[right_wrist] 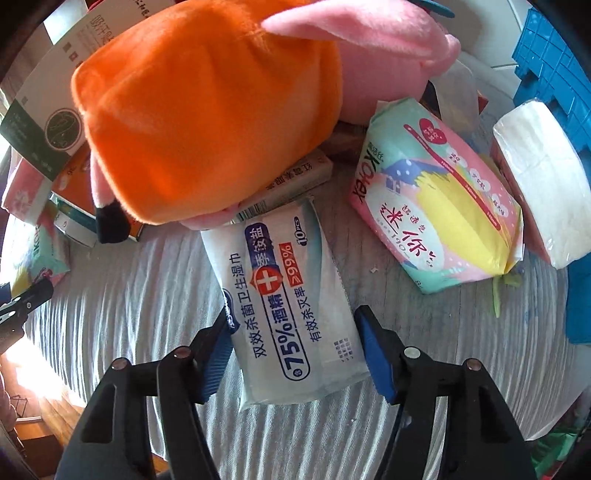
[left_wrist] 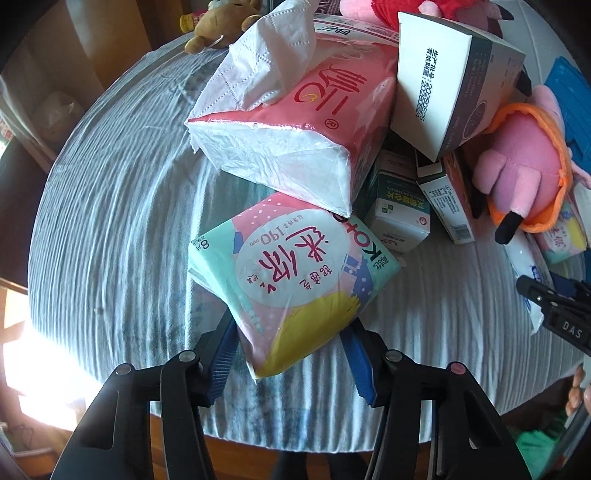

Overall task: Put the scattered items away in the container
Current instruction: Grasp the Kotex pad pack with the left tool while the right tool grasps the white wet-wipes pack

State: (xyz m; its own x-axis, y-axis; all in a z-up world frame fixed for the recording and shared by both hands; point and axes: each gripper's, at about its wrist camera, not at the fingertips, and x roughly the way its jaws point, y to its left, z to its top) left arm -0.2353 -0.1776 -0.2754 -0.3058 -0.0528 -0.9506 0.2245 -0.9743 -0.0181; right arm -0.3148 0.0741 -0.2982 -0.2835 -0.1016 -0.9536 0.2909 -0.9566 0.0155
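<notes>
In the left wrist view my left gripper (left_wrist: 290, 345) is open, its blue pads on either side of a mint and pink pad pack (left_wrist: 291, 275) on the striped cloth. A pink tissue pack (left_wrist: 295, 122) leans over the pack's far end. In the right wrist view my right gripper (right_wrist: 295, 349) is open around a white wet-wipe pack (right_wrist: 291, 306), the pads close to its sides; whether they touch is unclear. A pink pig plush in orange (right_wrist: 207, 110) lies on the wipe pack's far end. The blue crate (right_wrist: 554, 70) is at the far right.
A second pad pack (right_wrist: 439, 218) and a white tissue pack (right_wrist: 543, 177) lie right of the wipes. Small medicine boxes (left_wrist: 402, 210), a white carton (left_wrist: 450, 85) and a bear plush (left_wrist: 218, 26) crowd the far side. The table edge runs close below both grippers.
</notes>
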